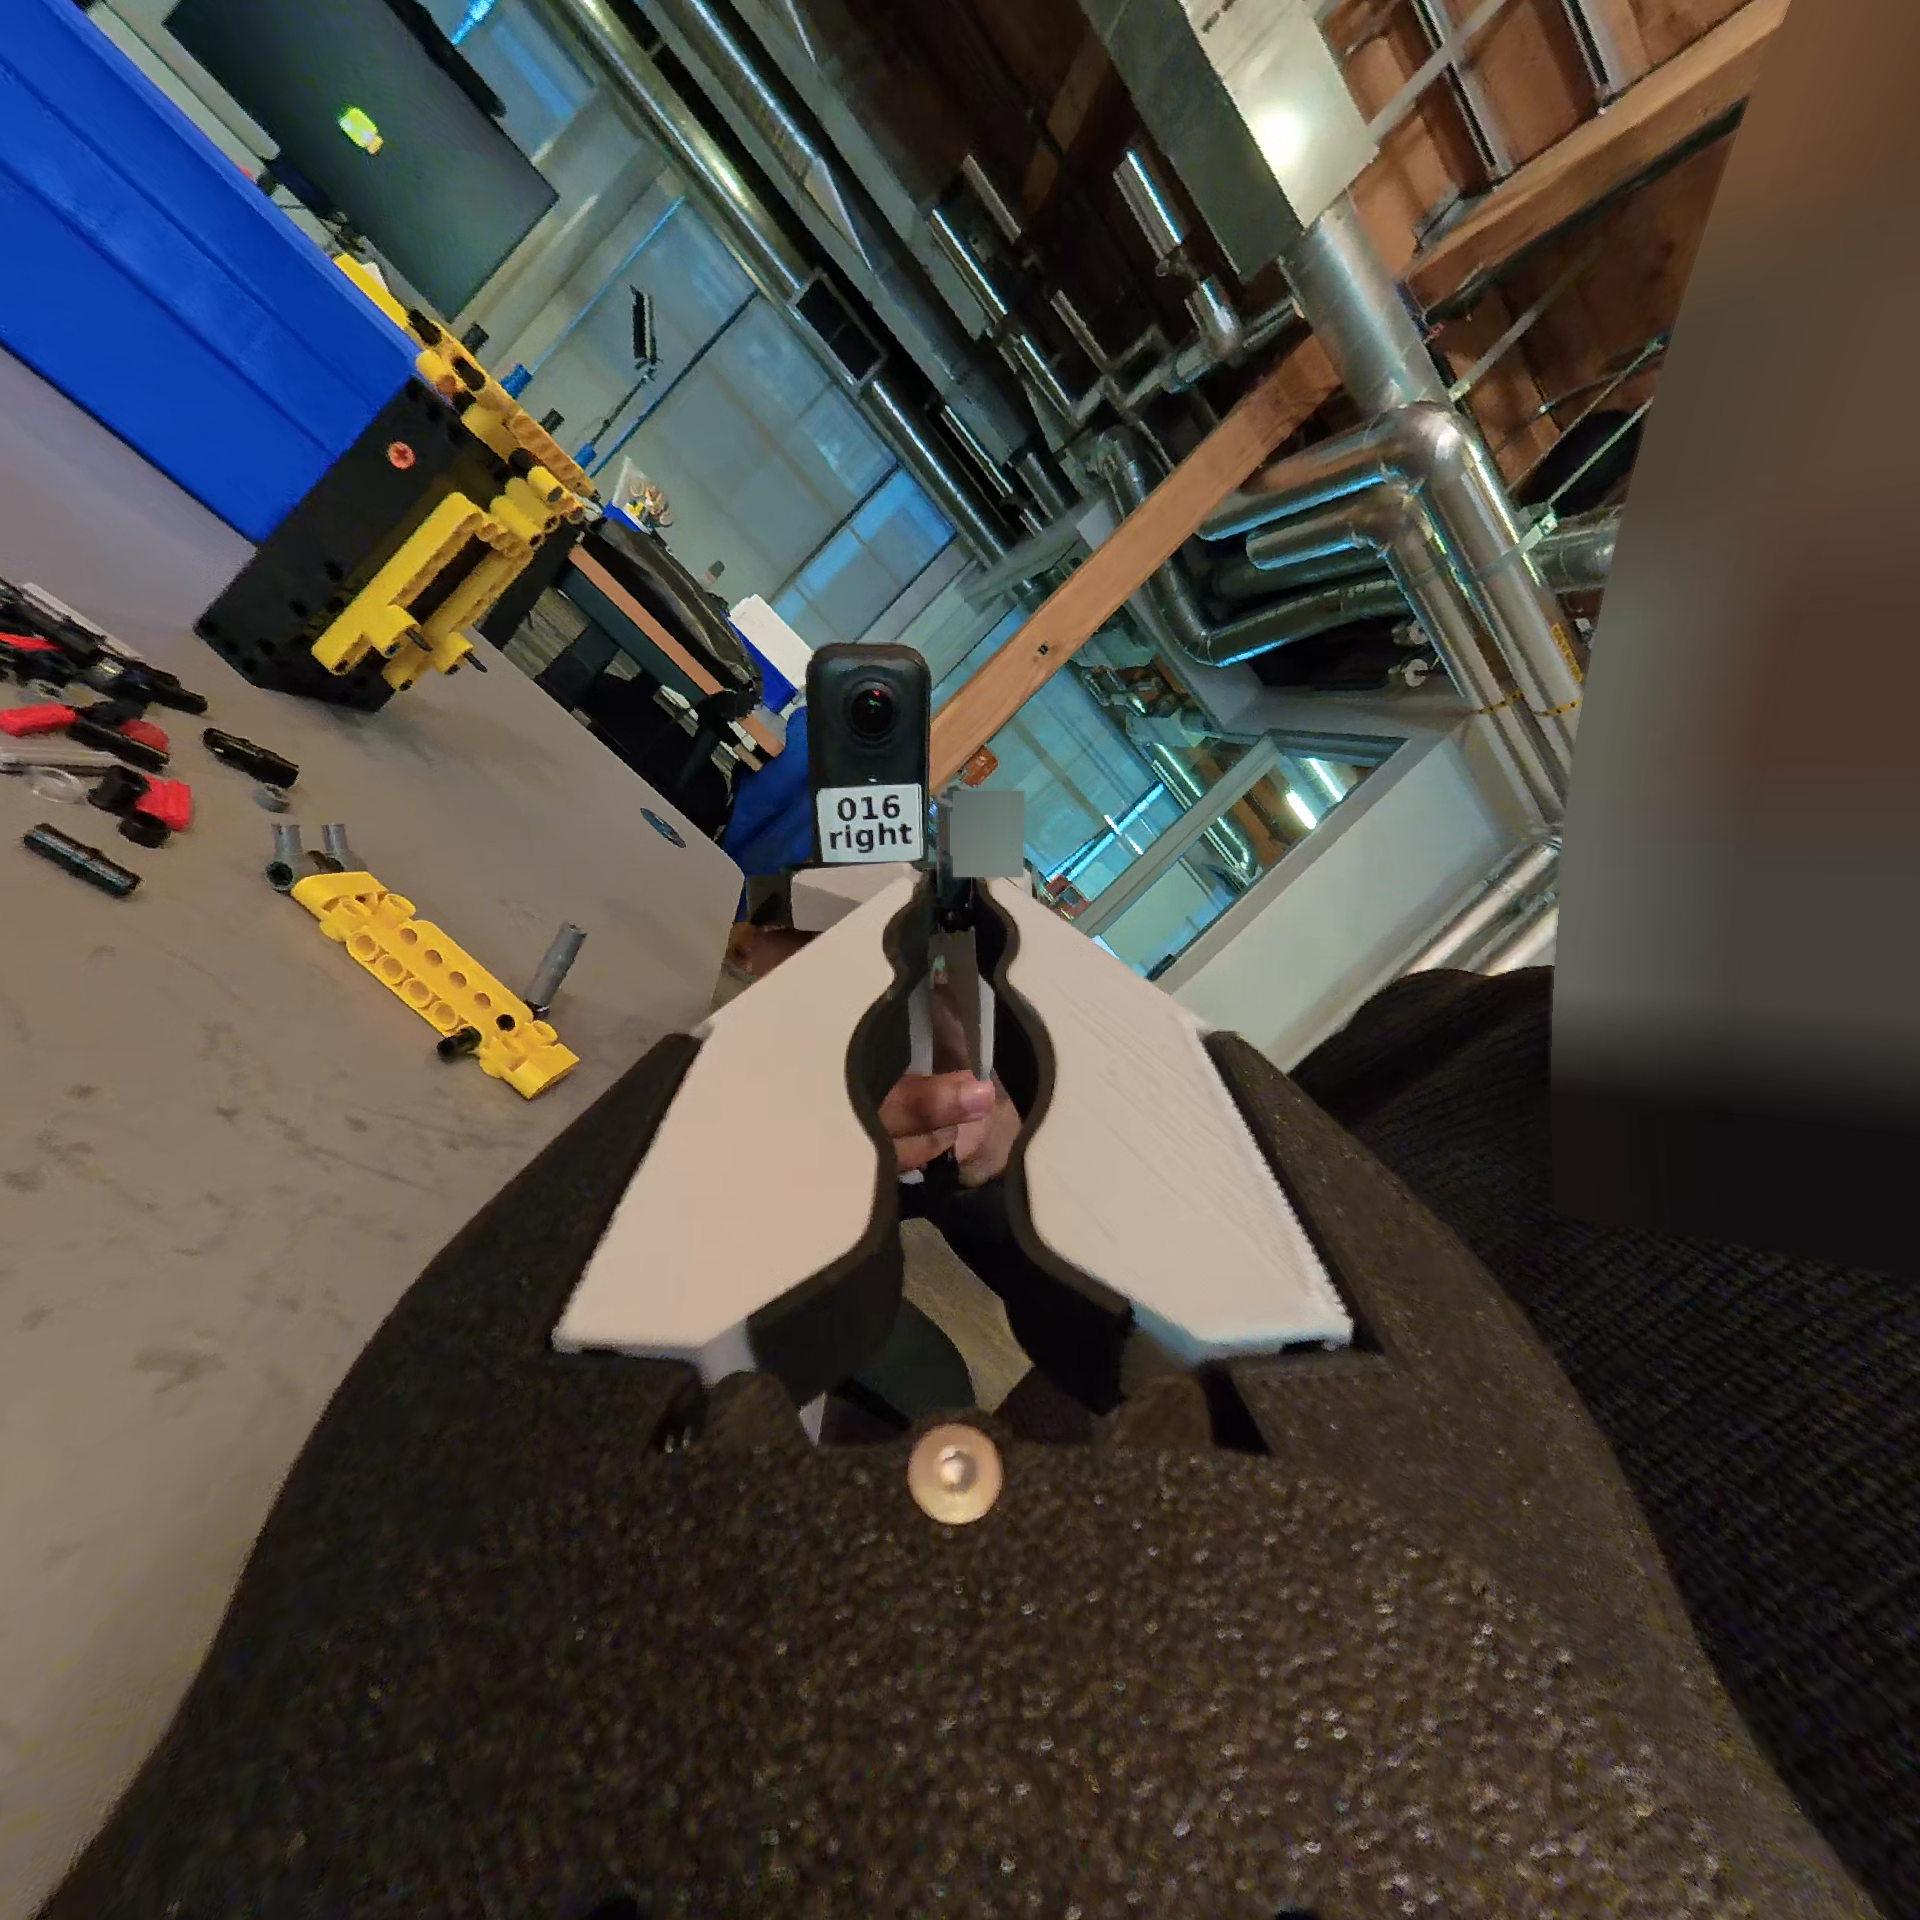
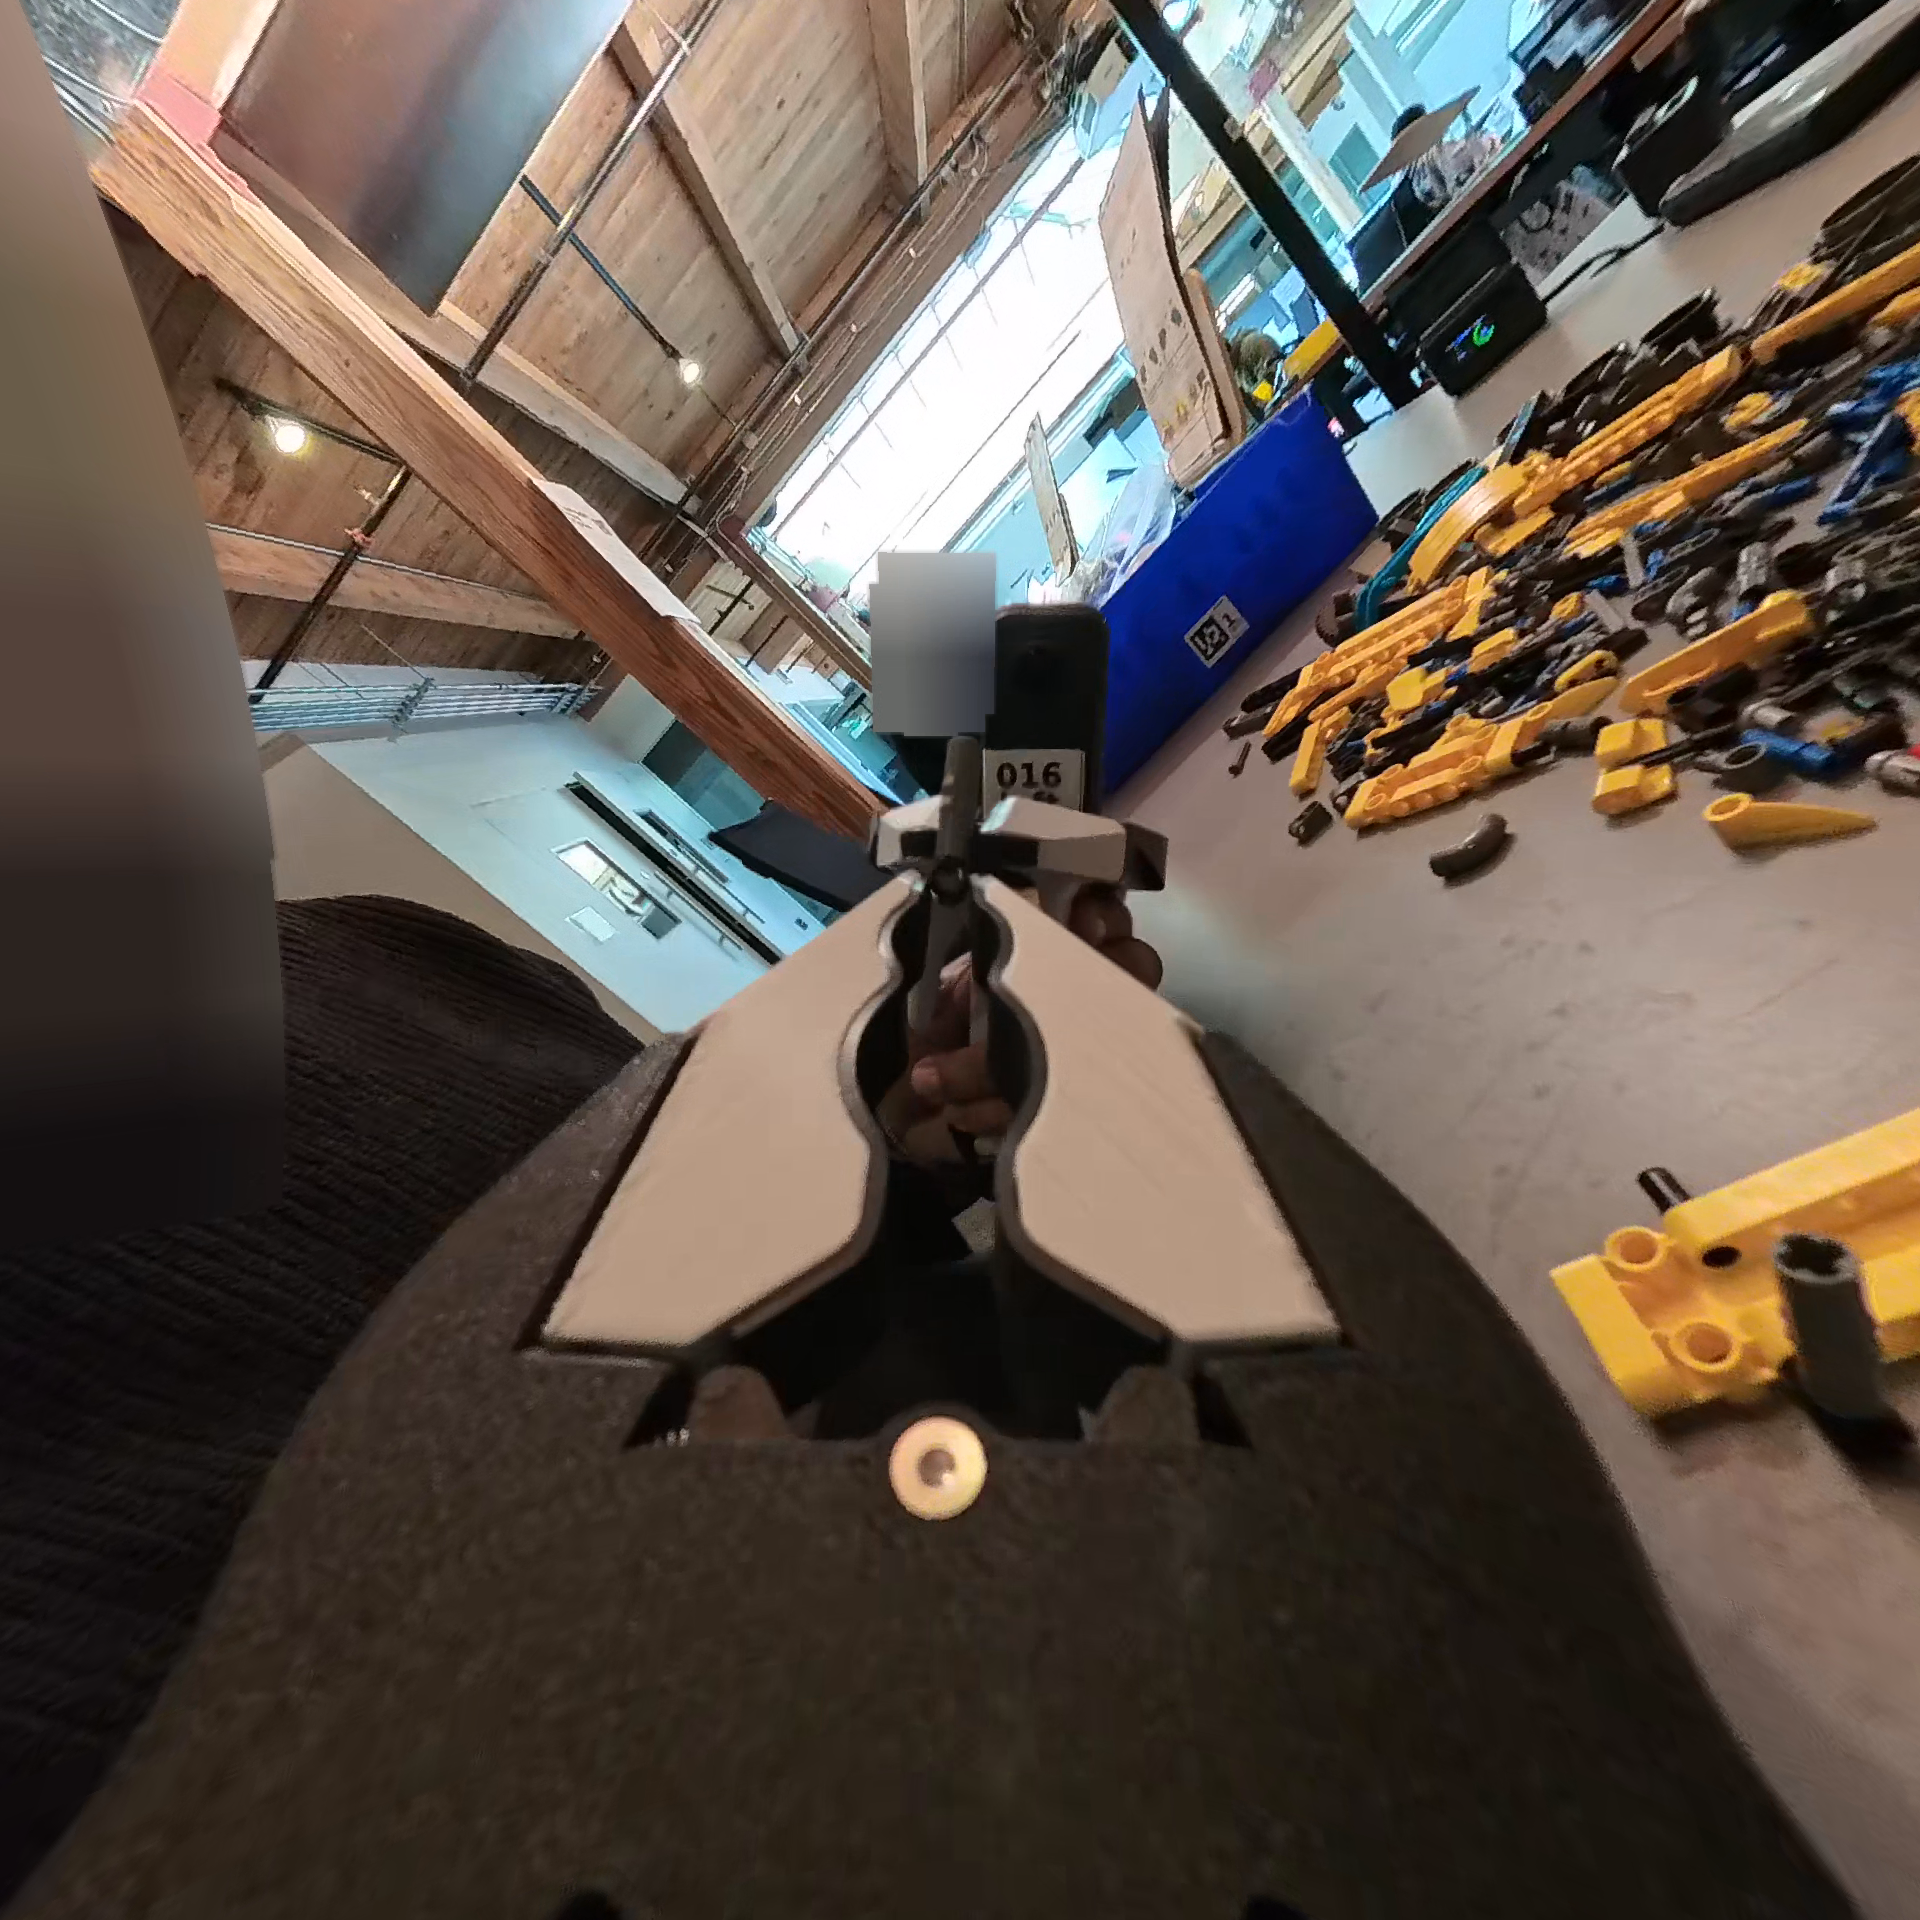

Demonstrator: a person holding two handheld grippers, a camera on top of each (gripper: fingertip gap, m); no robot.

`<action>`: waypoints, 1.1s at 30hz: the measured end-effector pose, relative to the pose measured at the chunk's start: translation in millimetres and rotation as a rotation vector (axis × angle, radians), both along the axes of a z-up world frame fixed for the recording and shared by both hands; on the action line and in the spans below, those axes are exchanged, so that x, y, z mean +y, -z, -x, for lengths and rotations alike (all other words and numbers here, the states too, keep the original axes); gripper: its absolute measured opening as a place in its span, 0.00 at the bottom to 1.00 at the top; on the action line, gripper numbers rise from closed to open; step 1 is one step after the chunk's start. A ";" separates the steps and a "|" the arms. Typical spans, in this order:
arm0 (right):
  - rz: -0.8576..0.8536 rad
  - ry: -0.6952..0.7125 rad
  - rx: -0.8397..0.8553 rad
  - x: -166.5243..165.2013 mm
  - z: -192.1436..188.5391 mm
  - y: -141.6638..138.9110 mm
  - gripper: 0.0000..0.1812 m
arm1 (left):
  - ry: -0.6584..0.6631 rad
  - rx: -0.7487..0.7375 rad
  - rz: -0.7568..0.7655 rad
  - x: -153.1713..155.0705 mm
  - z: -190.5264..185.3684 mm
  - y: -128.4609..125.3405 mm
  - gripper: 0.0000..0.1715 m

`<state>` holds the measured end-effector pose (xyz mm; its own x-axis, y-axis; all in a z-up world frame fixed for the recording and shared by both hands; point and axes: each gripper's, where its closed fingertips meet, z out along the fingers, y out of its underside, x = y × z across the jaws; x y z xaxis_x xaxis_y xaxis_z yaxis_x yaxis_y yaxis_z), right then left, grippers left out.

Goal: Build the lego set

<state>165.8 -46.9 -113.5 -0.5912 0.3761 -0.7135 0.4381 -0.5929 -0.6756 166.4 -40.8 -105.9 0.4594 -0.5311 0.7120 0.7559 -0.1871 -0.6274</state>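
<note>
The 2 grippers face each other tip to tip, lifted off the grey table [image 1: 260,1143] and tilted. In the left wrist view, the left gripper [image 1: 940,894] has its white fingers [image 1: 769,1143] drawn narrow at the tips, which seem to pinch something small and dark that is hard to make out. Only this view shows a yellow beam with holes [image 1: 431,971] with a grey peg [image 1: 556,966] beside it, red and black small parts [image 1: 104,748], a black-and-yellow block assembly [image 1: 405,551] and a blue bin [image 1: 177,301]. In the right wrist view, the right gripper [image 2: 945,883] closes narrowly on a dark grey cross-shaped rod [image 2: 961,800] that stands past its tips. Only here appears a big heap of yellow, blue and black parts [image 2: 1590,592] and a yellow bracket [image 2: 1714,1278] touching a dark tube [image 2: 1829,1330].
</note>
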 end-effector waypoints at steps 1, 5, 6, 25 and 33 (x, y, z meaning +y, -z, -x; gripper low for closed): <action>0.001 0.009 0.008 2.1 0.2 -1.4 0.03 | -0.018 -0.003 0.001 -0.1 2.8 0.2 0.05; -0.067 0.115 0.059 13.3 3.9 -4.9 0.03 | -0.028 -0.036 0.017 -1.9 5.3 4.7 0.13; -0.101 0.151 0.082 15.3 4.8 -6.1 0.03 | -0.016 -0.054 0.017 -2.3 3.1 5.6 0.13; -0.456 0.186 0.111 -8.6 3.7 7.1 0.04 | -0.139 -0.046 -0.010 -7.3 15.1 1.0 0.03; -1.095 0.330 0.452 -6.8 -1.6 4.1 0.29 | 0.067 -0.197 0.118 -3.2 0.8 18.2 0.03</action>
<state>167.3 -53.7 -117.6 -0.4663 0.8258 0.3171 -0.0276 0.3447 -0.9383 165.6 -44.0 -124.1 0.2723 -0.4631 0.8435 0.8449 -0.3044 -0.4399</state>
